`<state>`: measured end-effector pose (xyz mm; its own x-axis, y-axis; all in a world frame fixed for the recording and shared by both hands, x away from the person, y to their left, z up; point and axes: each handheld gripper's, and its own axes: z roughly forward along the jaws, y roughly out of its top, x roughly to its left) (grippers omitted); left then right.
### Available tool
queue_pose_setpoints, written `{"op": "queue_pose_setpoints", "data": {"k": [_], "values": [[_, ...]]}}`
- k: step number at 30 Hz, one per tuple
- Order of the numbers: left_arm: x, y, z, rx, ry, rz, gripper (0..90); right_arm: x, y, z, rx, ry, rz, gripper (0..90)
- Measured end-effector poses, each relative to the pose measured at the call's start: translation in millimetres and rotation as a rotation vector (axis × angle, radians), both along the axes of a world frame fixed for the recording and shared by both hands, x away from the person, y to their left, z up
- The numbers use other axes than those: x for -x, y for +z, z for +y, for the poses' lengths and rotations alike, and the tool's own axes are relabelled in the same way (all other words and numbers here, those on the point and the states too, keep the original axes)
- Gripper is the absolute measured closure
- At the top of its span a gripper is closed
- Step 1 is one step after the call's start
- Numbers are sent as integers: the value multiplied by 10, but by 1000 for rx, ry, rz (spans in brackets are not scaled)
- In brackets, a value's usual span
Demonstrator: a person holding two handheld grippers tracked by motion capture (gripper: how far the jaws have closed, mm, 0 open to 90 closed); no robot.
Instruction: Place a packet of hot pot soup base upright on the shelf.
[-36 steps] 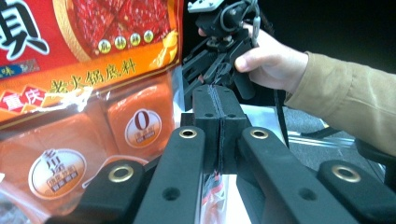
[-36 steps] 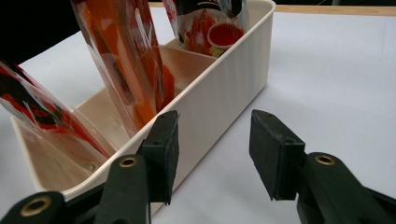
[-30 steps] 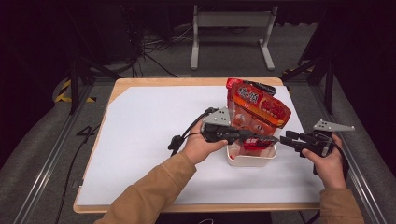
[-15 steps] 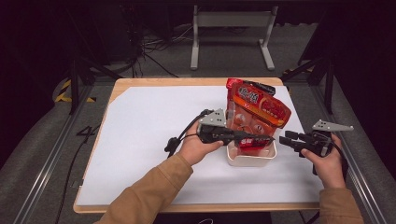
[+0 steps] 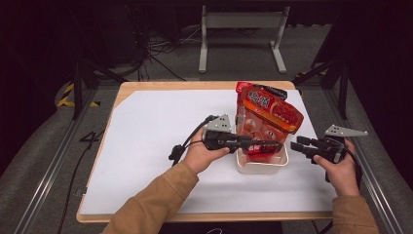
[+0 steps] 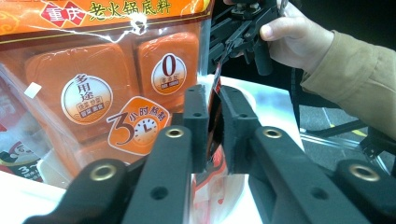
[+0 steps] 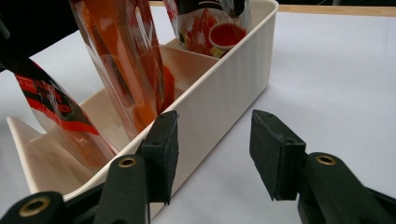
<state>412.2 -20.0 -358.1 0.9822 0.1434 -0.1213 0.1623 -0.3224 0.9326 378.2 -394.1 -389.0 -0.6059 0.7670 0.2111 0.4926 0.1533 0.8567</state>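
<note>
A white divided container [image 5: 263,165] stands on the white table sheet, right of centre, with red and orange sauce packets [image 5: 269,109] standing in it. My left gripper [image 5: 273,145] reaches in from the left, shut on the thin edge of a red packet [image 6: 215,100] low in the container. An orange packet [image 6: 107,84] stands just beside that packet. My right gripper [image 7: 212,154] is open at the container's near right corner, and its left pad [image 7: 161,151] lies close against the outer wall [image 7: 229,88]. In the high view the right gripper [image 5: 295,146] sits just right of the container.
The white sheet [image 5: 146,146] covers a wooden table with open room to the left and front. Metal rails run along both sides of the table, and a grey stand [image 5: 241,34] is on the floor behind it. Cables trail from both grippers.
Both hands have shifted slightly to the left. The left gripper stays shut on the red packet and the right stays open beside the container.
</note>
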Motion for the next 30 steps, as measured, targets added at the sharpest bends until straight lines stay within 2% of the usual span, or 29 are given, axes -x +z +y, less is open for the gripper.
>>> {"op": "queue_pose_setpoints", "data": {"k": [1,2,4,5,6,13,16,19,22,23,24,30], "values": [[-3,2,7,4,2,2,774,0,0,0,0,0,0,525],[-2,8,14,17,15,8,663,0,3,-1,0,-1,-2,525],[2,14,17,22,28,8,514,-3,5,1,0,-2,-5,521],[7,20,20,21,40,2,514,-3,5,1,0,-2,-5,521],[10,27,25,19,48,-9,437,-8,9,6,4,-2,-11,508],[63,133,129,35,71,-15,356,-43,76,55,14,3,-34,483],[105,218,215,28,97,-30,333,-50,121,56,19,-1,-51,474],[141,283,311,12,123,-27,322,-58,179,45,5,1,-68,466],[163,338,465,2,162,-26,304,-86,186,49,1,2,-69,462],[163,338,465,2,162,-26,300,-98,182,58,1,4,-70,461],[174,359,561,1,183,-27,295,-104,179,62,5,6,-68,460],[197,388,851,-15,248,-32,254,-114,174,81,5,9,-65,447]]}}
